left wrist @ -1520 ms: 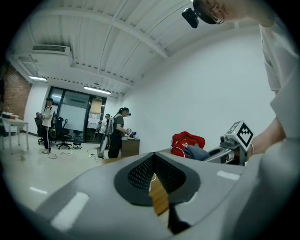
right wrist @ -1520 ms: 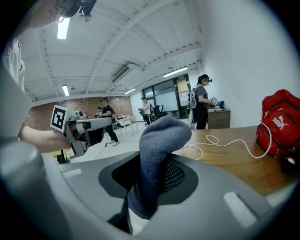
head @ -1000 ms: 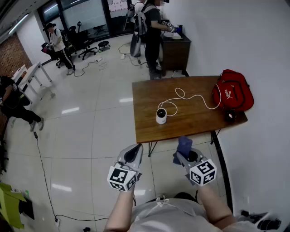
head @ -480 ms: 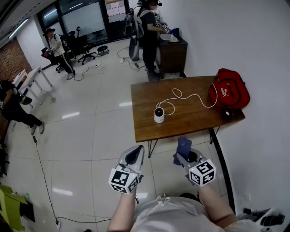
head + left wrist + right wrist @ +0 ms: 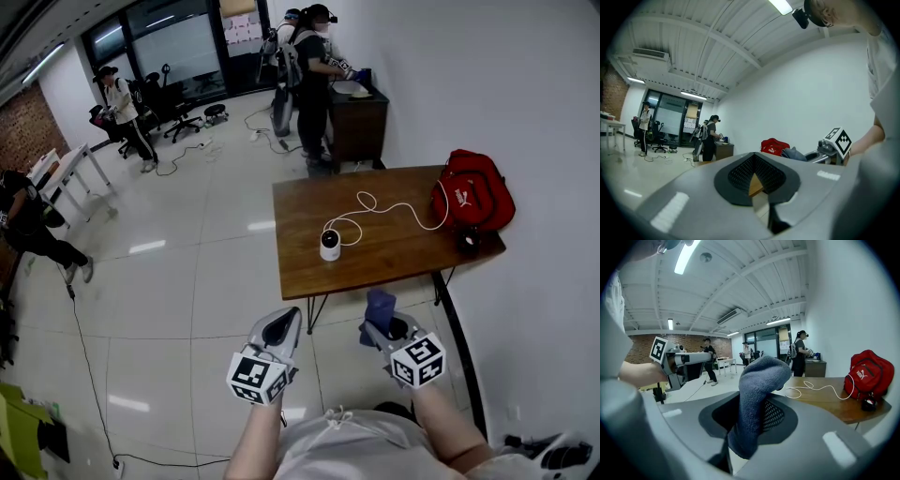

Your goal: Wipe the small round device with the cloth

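Grey left gripper (image 5: pixel 289 317), right gripper (image 5: pixel 371 324); light shirt (image 5: pixel 349 446).

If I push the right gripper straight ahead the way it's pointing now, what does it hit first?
Most likely the near edge of the brown wooden table, which lies ahead of the right gripper and its gripped blue-grey cloth. Height is hard to judge, so it might instead pass just over the tabletop.

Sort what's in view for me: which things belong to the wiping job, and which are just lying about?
For the job:
small white round device on the brown wooden table
blue-grey cloth, clamped in the right gripper

Just lying about:
white cable on the table
red fabric bag
small black object beside the bag
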Available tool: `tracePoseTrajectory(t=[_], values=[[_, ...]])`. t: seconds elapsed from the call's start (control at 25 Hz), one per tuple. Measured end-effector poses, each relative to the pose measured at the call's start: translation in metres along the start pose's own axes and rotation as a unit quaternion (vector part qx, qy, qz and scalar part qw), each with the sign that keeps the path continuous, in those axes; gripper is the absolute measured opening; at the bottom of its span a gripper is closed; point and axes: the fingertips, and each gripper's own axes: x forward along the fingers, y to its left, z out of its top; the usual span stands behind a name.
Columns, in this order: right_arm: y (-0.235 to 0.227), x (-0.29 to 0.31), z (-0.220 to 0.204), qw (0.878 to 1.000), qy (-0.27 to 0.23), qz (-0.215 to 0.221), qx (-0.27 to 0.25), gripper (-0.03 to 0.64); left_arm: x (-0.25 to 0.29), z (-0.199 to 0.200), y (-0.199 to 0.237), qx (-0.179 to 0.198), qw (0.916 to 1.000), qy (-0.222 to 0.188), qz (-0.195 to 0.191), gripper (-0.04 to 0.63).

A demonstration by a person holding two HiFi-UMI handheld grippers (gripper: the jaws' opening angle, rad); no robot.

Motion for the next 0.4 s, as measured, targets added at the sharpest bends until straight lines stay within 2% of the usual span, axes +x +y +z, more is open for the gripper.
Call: tracePoseTrajectory(t=[0.4], values=[[0.000, 0.005, -0.010, 1.000, 0.007, -0.004, 0.009, 0.107, -0.003, -0.005, 0.011, -0.012, 0.9999, 0.003, 0.006, 0.006]])
